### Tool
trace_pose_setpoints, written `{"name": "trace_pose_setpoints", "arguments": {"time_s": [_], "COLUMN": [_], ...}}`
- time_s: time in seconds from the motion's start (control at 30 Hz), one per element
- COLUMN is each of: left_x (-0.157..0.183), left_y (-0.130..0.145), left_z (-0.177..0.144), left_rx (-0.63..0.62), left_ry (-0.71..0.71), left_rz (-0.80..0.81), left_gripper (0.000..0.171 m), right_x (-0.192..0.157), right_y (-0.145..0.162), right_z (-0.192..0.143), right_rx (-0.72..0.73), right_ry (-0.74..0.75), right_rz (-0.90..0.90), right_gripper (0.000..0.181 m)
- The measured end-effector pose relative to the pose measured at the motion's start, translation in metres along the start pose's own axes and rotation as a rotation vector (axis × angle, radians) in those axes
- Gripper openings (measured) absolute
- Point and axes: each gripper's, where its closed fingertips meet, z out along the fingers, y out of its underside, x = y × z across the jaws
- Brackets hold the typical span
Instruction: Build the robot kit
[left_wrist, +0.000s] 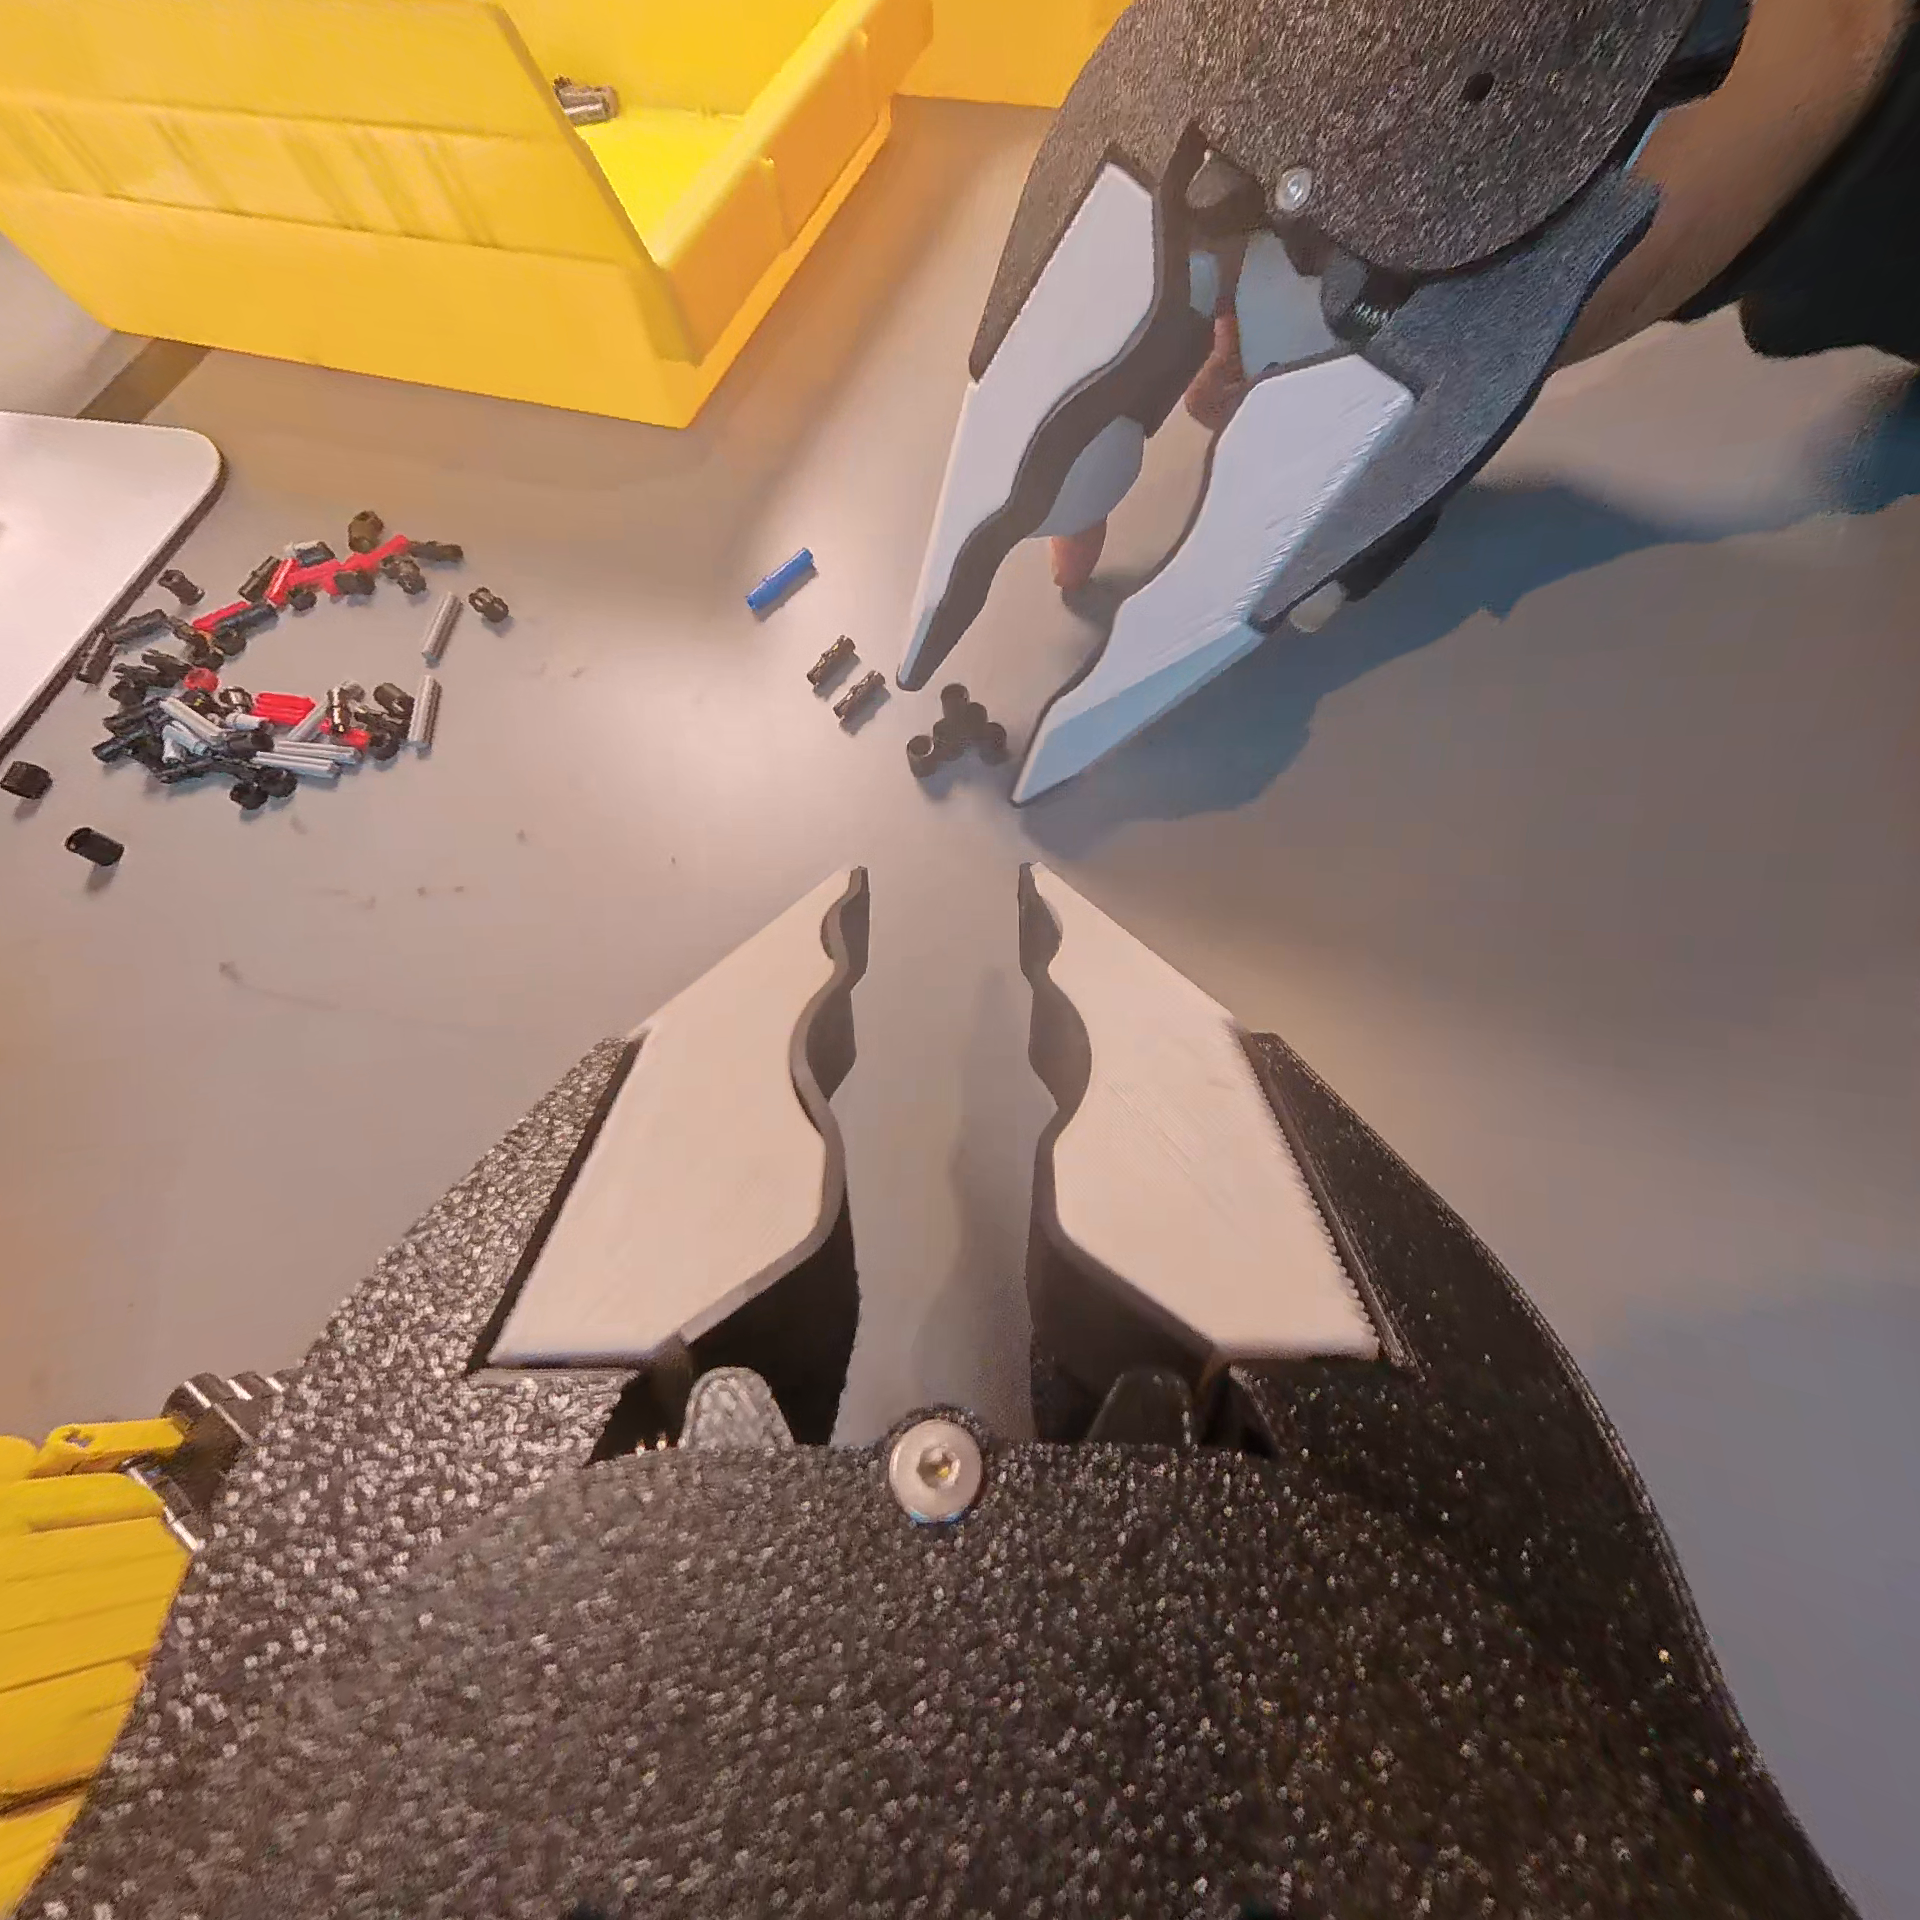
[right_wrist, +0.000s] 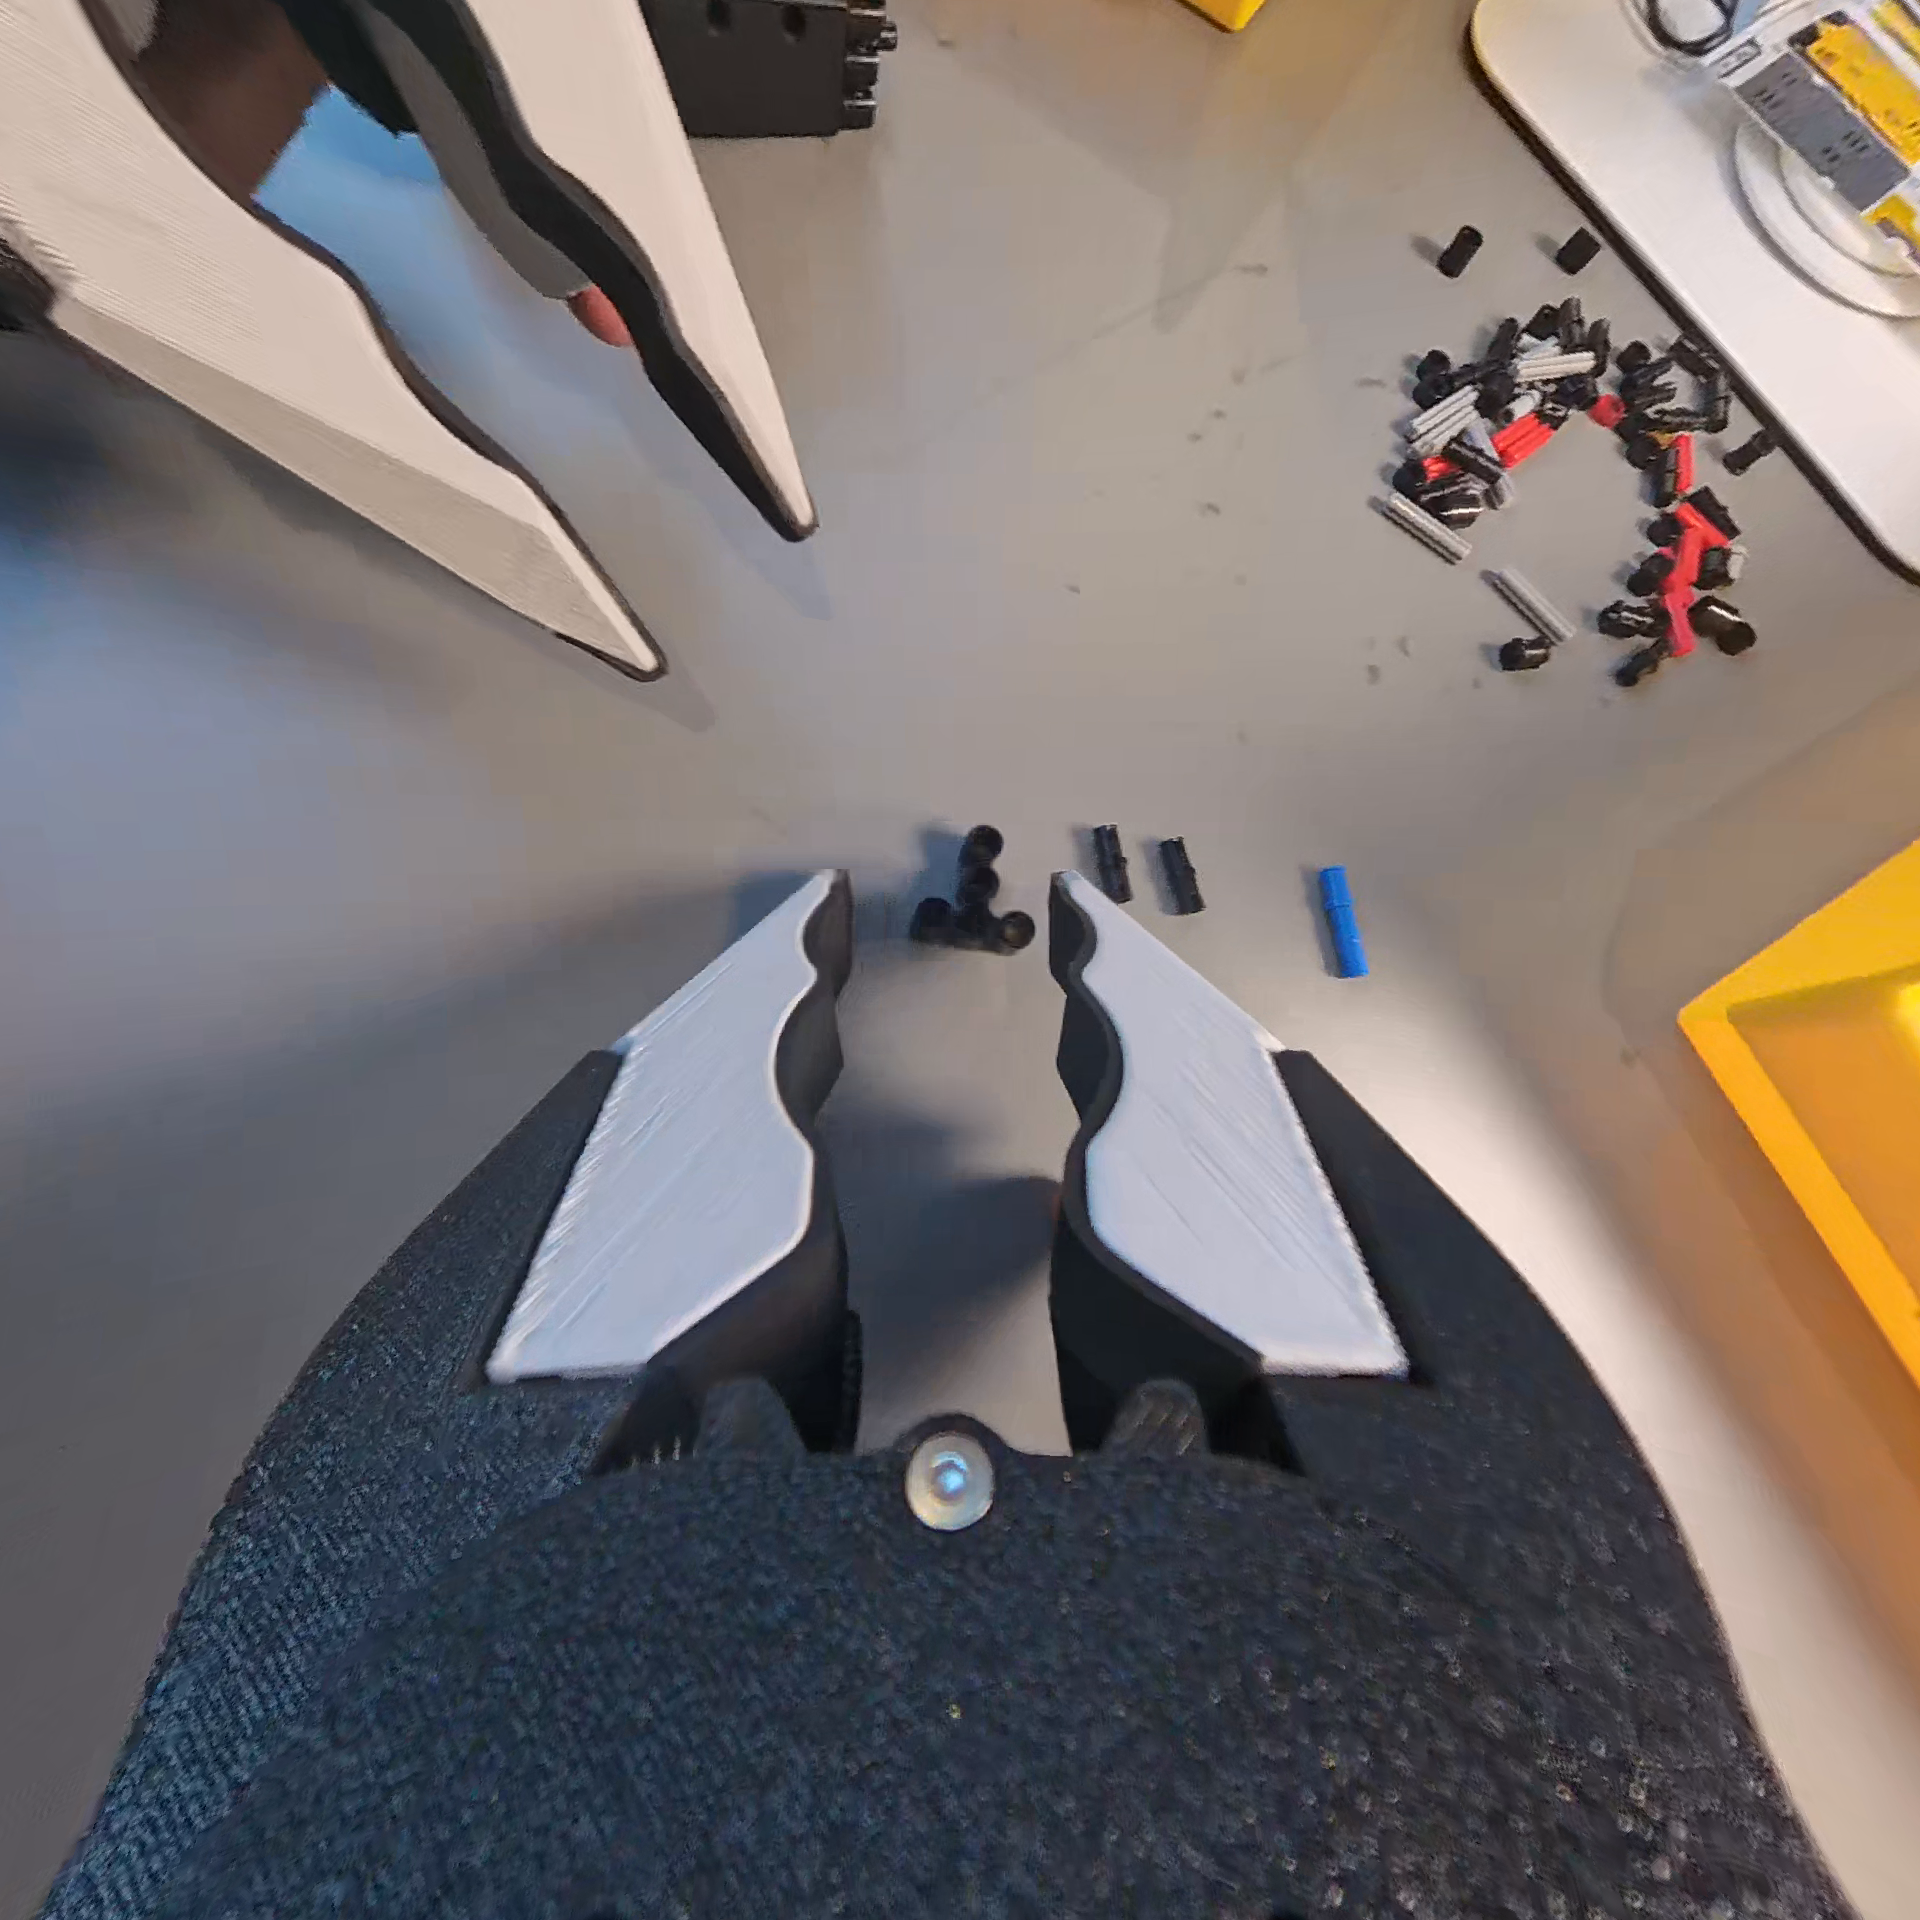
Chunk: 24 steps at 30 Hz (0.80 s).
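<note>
Down on a grey counter (left_wrist: 1455, 935), two hand-held grippers face each other over a few loose plastic building-toy parts. The right gripper (right_wrist: 948, 904) sits low with its jaws spread apart and empty, a small black branched connector (right_wrist: 974, 906) lying on the counter right at its fingertips, between them. Just beside its right fingertip lie two short black pins (right_wrist: 1143, 871), and a little farther right a blue pin (right_wrist: 1342, 923). The left gripper (left_wrist: 943, 883) hovers opposite, jaws likewise parted and gripping nothing, its tips near the same connector but apart from it. Well off to the side, a scattered heap of black, red and grey pins and axles (right_wrist: 1579, 468) rests near the rounded edge of a white tray (right_wrist: 1662, 260). A yellow bin (right_wrist: 1808, 1122) stands at the counter's edge in the right wrist view; a yellow compartmented box (left_wrist: 416, 187) fills the far corner in the left wrist view.
</note>
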Motion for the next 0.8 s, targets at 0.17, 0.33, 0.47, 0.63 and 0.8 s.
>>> {"name": "trace_pose_setpoints", "arguments": {"time_s": [0.17,0.33,0.47,0.63,0.8], "left_x": [0.000,0.000,-0.001,-0.005,-0.006], "left_y": [0.003,0.005,0.004,0.003,0.003], "left_z": [0.000,0.000,-0.002,-0.004,-0.005], "left_rx": [-0.005,-0.008,-0.002,0.011,0.013], "left_ry": [0.016,0.024,0.020,0.021,0.020], "left_rz": [-0.009,-0.019,-0.020,-0.039,-0.042], "left_gripper": [0.026,0.026,0.026,0.026,0.026], "right_x": [-0.003,0.007,-0.022,-0.013,-0.016], "right_y": [0.005,0.011,0.004,0.002,-0.003], "right_z": [-0.010,-0.005,-0.005,-0.001,0.006], "right_rx": [0.000,-0.053,-0.055,-0.054,-0.064], "right_ry": [-0.107,-0.132,-0.255,-0.210,-0.203], "right_rz": [0.013,-0.015,-0.062,-0.076,-0.117], "right_gripper": [0.041,0.030,0.022,0.022,0.007]}}
